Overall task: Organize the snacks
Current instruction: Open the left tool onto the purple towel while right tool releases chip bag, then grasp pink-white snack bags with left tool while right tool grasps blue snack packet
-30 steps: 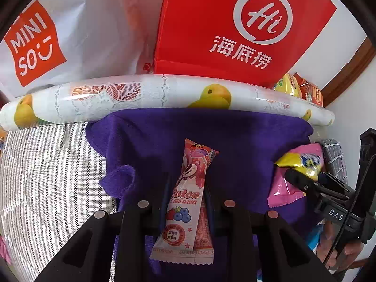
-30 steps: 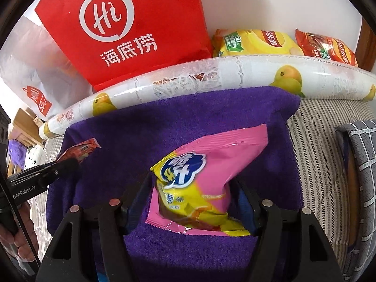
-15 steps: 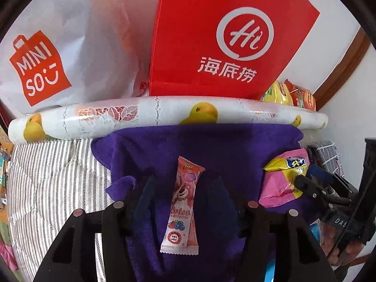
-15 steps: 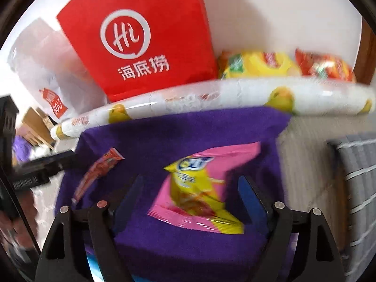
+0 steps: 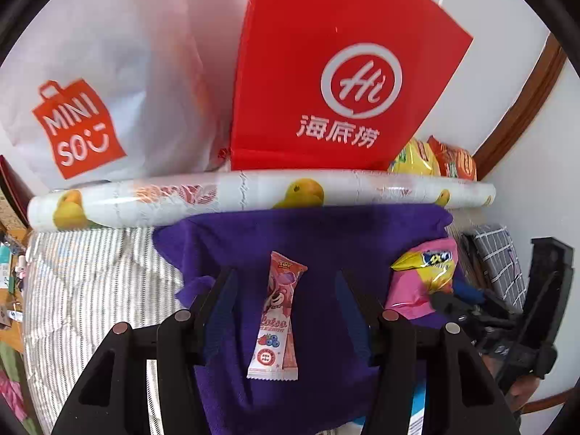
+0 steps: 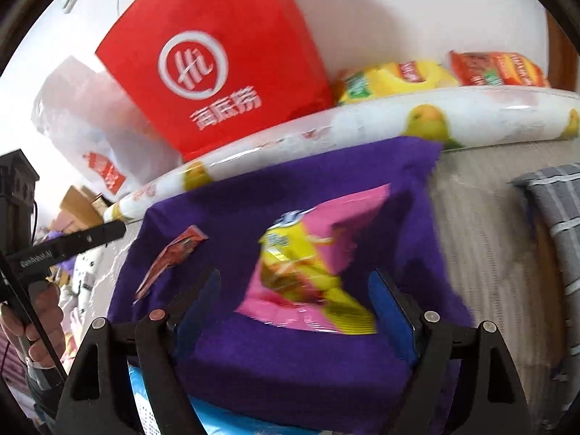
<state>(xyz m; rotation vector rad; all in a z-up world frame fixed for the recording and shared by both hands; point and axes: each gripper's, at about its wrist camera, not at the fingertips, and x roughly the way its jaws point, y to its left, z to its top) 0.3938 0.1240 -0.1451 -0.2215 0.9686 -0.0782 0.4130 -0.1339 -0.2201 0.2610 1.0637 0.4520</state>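
A pink Lotso snack bar lies flat on the purple cloth, between the jaws of my open left gripper, which does not touch it. A pink and yellow chip bag lies on the same cloth between the jaws of my open right gripper, untouched. The chip bag also shows at the right of the left wrist view, and the snack bar at the left of the right wrist view.
A rolled fruit-print mat lies behind the cloth. A red Hi bag and a white Miniso bag stand behind it. Yellow and orange chip bags lie at the back right. A grey checked cushion is right.
Both grippers have opened and let go of their snacks, which now lie on the purple cloth. Both grippers have pulled back and up from them.
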